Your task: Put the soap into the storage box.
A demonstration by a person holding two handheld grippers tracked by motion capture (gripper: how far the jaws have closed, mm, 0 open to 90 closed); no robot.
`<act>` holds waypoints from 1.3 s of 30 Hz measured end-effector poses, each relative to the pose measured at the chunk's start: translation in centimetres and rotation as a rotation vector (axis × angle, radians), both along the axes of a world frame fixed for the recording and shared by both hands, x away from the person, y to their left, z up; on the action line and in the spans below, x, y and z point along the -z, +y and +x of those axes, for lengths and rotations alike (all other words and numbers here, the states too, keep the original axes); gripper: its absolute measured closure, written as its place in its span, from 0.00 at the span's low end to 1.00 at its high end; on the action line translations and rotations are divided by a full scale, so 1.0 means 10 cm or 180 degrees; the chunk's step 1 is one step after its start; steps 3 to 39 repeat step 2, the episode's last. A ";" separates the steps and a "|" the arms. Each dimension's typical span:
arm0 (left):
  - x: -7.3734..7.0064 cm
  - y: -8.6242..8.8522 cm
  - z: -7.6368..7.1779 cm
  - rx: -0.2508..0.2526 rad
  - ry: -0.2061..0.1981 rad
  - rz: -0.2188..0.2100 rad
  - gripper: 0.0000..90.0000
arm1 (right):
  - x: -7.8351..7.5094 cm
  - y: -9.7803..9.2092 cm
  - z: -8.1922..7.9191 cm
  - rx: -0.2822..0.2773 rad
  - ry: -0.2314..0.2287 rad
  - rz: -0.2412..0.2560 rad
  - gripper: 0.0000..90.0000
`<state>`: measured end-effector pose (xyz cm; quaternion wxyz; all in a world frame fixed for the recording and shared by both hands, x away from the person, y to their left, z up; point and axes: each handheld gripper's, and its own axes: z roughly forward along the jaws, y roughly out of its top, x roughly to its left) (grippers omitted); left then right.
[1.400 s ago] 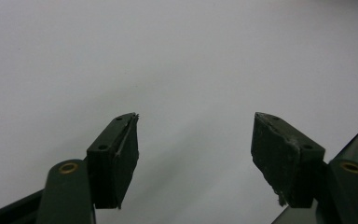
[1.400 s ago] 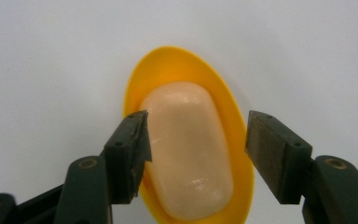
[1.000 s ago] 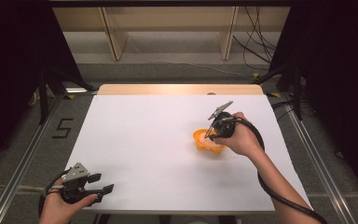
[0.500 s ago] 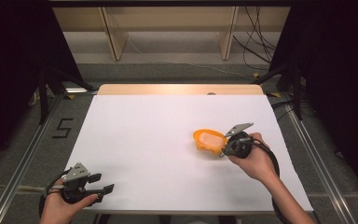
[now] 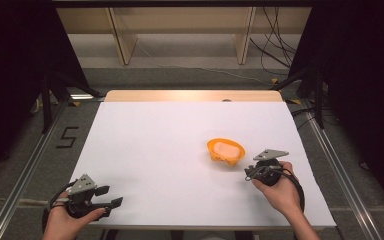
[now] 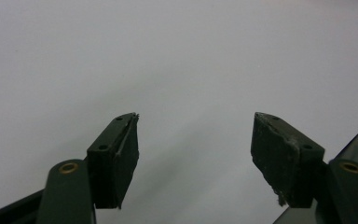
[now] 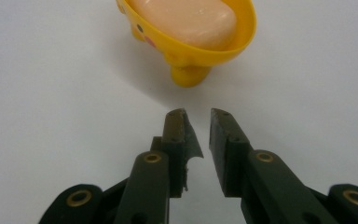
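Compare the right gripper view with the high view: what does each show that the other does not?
Right gripper view alone: the black dots and pink spot on the yellow dish's side, its stubby foot, and the narrow gap between the right gripper's jaws. High view alone: the left gripper with jaws apart at the white table's near left corner, both hands, the floor. Both: the dish holding a peach soap bar, nothing gripped.

A small yellow footed soap dish [image 5: 225, 151], dotted on its outer wall, stands upright on the white table [image 5: 160, 145] right of centre, with a pale peach bar of soap [image 7: 192, 20] lying flat inside it.
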<state>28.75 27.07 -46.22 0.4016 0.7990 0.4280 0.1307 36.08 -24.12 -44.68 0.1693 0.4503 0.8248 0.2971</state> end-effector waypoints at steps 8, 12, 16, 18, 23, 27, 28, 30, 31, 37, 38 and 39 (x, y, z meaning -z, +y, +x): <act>0.00 0.00 0.00 0.0015 0.0035 -0.0007 0.35 | 0.00 0.00 0.00 0.0004 0.0038 0.0006 0.84; 0.00 0.00 0.00 0.0015 0.0035 -0.0007 0.35 | 0.00 0.00 0.00 0.0004 0.0038 0.0006 0.84; 0.00 0.00 0.00 0.0015 0.0035 -0.0007 0.35 | 0.00 0.00 0.00 0.0004 0.0038 0.0006 0.84; 0.00 0.00 0.00 0.0015 0.0035 -0.0007 0.35 | 0.00 0.00 0.00 0.0004 0.0038 0.0006 0.84; 0.00 0.00 0.00 0.0015 0.0035 -0.0007 0.35 | 0.00 0.00 0.00 0.0004 0.0038 0.0006 0.84; 0.00 0.00 0.00 0.0015 0.0035 -0.0007 0.35 | 0.00 0.00 0.00 0.0004 0.0038 0.0006 0.84; 0.00 0.00 0.00 0.0015 0.0035 -0.0007 0.35 | 0.00 0.00 0.00 0.0004 0.0038 0.0006 0.84; 0.00 0.00 0.00 0.0015 0.0035 -0.0007 0.35 | 0.00 0.00 0.00 0.0004 0.0038 0.0006 0.84; 0.00 0.00 0.00 0.0015 0.0035 -0.0007 0.35 | 0.00 0.00 0.00 0.0004 0.0038 0.0006 0.84; 0.00 0.00 0.00 0.0015 0.0035 -0.0007 0.35 | 0.00 0.00 0.00 0.0004 0.0038 0.0006 0.84; 0.00 0.00 0.00 0.0015 0.0035 -0.0007 0.35 | 0.00 0.00 0.00 0.0004 0.0038 0.0006 0.84; 0.00 0.00 0.00 0.0015 0.0035 -0.0007 0.35 | 0.00 0.00 0.00 0.0004 0.0038 0.0006 0.84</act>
